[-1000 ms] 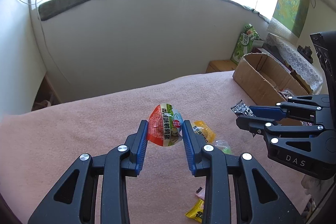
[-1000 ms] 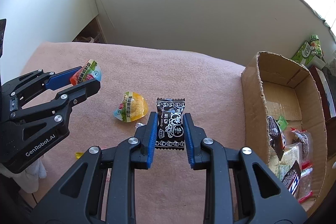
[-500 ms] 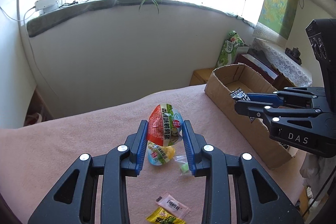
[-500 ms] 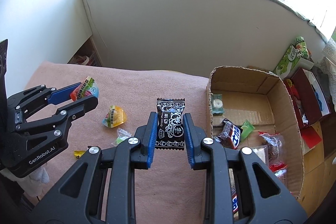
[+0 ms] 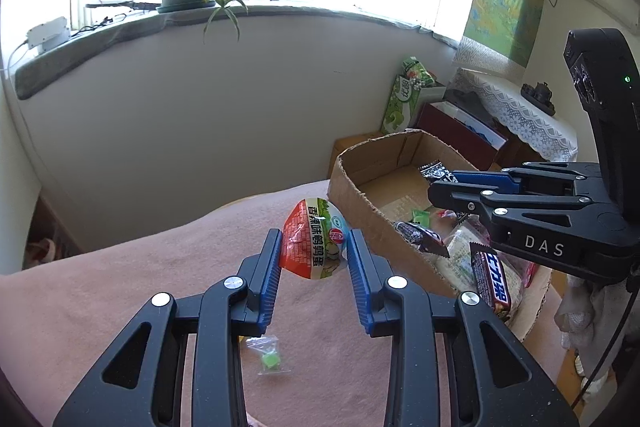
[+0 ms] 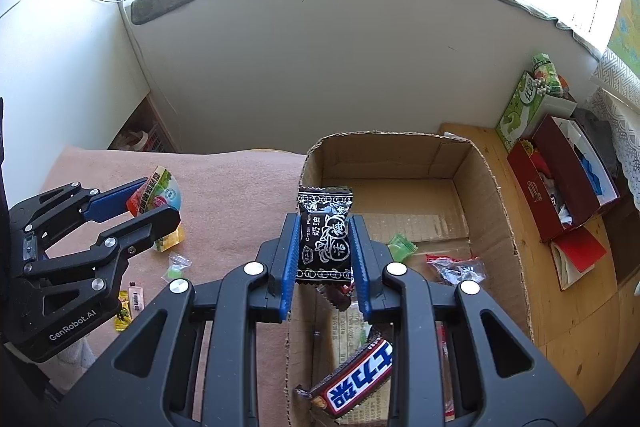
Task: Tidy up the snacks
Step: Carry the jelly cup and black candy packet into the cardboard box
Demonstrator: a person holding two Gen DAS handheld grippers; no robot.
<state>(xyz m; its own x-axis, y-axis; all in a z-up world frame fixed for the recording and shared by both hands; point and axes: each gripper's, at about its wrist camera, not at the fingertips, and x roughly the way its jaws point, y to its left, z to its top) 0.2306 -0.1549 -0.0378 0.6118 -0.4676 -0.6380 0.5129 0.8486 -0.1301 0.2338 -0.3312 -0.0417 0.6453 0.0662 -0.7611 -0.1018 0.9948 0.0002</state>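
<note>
Right wrist view now looks almost straight down into the cardboard box [image 6: 500, 195], where a second ago the box sat off to the side and pink blanket lay under the jaws; the right gripper [image 6: 325, 247] has carried its black plum-candy packet [image 6: 325, 231] from above the blanket to above the box's near-left part, pads clamped on the packet's two sides. Left wrist view shows a like shift: the left gripper [image 5: 313, 259], closed on the red-and-green egg snack pack [image 5: 314, 243], was over the middle of the pink blanket [image 5: 120, 279] and now hangs just short of the box's near wall, with the box much larger in view. Both snacks are thus in the air and held, neither yet in the box; I judge the right one ready to be dropped, while the left one has a little way to go over the rim. Inside the box lie a chocolate bar with a blue label [image 6: 356, 379], a small green candy [image 6: 401, 246], a clear packet with red trim [image 6: 456, 267], and a pale wrapped piece under them; the far half of its floor is bare. On the blanket a green candy in a clear bag [image 5: 269, 355], a yellow pack and two small sachets wait to be picked up
</note>
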